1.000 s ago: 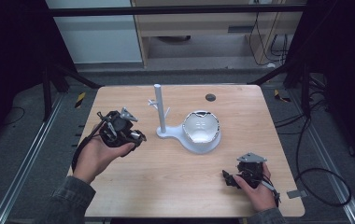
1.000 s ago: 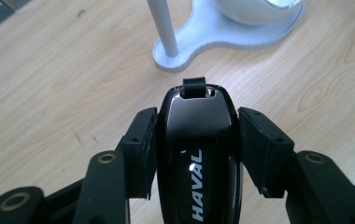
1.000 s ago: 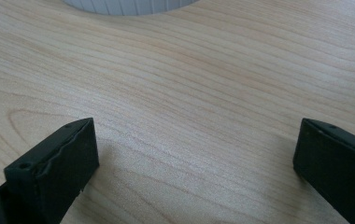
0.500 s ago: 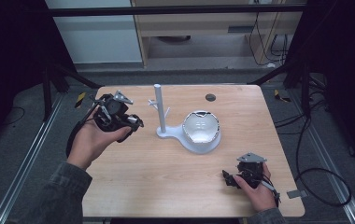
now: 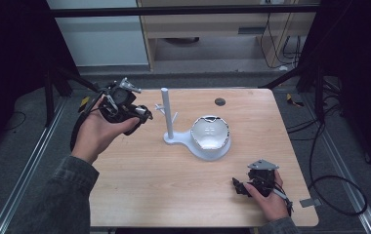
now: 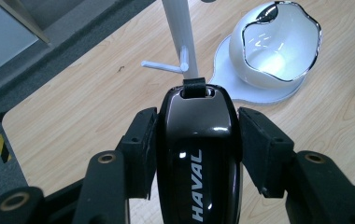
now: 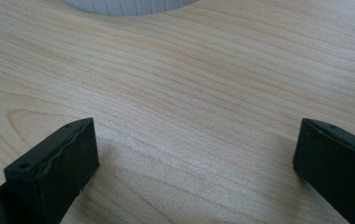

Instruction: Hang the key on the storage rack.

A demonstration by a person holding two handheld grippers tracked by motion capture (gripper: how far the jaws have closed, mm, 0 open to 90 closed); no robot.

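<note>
Key fob (image 6: 199,154), clamped in the left tongs (image 5: 142,114), has risen near the surface's left edge, probably toward the white peg stand (image 5: 167,113). Right tongs (image 5: 236,185) rest apart by the front right corner.

The left gripper (image 5: 142,114), raised in the left hand (image 5: 98,131) at the frame's upper left, is clamped tight. The right gripper (image 5: 237,186) rests at lower right, jaws spread wide.
</note>
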